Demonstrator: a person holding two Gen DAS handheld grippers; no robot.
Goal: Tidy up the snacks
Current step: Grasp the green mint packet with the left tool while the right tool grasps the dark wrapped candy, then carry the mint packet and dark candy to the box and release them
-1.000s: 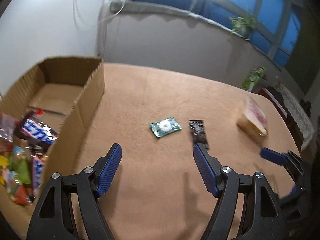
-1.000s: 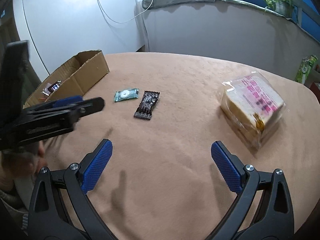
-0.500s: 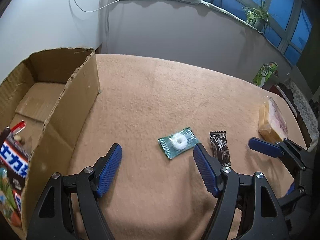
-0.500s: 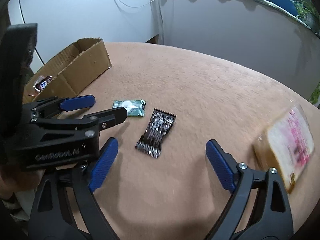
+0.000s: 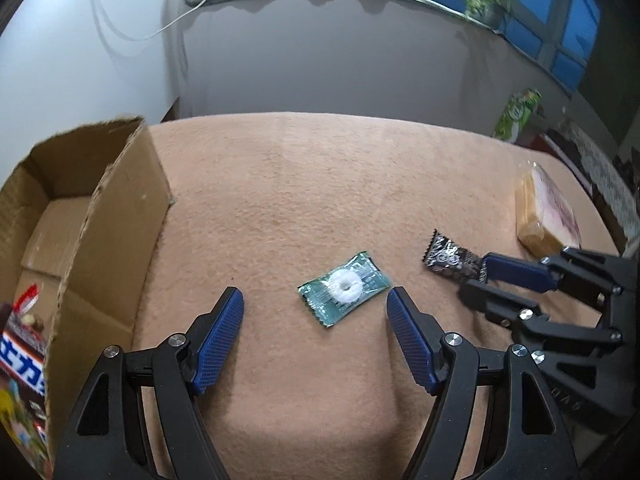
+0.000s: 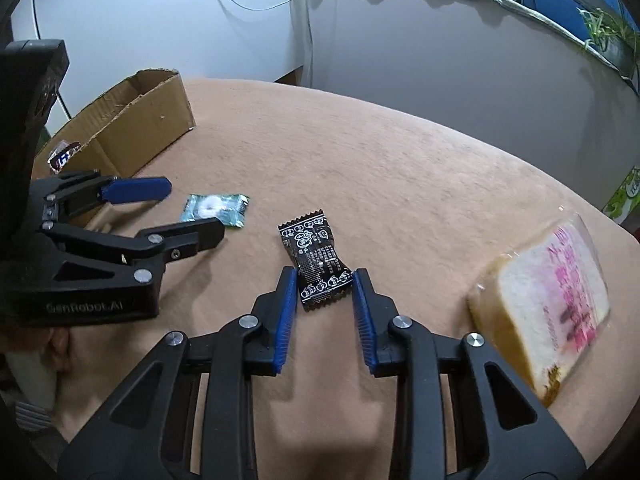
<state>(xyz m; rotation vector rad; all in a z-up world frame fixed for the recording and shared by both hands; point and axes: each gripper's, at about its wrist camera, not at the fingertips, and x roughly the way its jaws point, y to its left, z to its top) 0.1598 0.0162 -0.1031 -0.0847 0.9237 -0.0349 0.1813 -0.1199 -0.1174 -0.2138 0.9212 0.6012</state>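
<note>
A: What just changed?

B: The right gripper had just been closing its fingers, now narrow, around the black candy's near end. It lay flat on the tan surface.

A: So it could go in the box?

B: Probably. Its long side pointed away, leaning left. The left gripper stayed wide by the green candy.

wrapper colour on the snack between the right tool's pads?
Black with white print, on the small snack packet. Clearest in the right wrist view.
</note>
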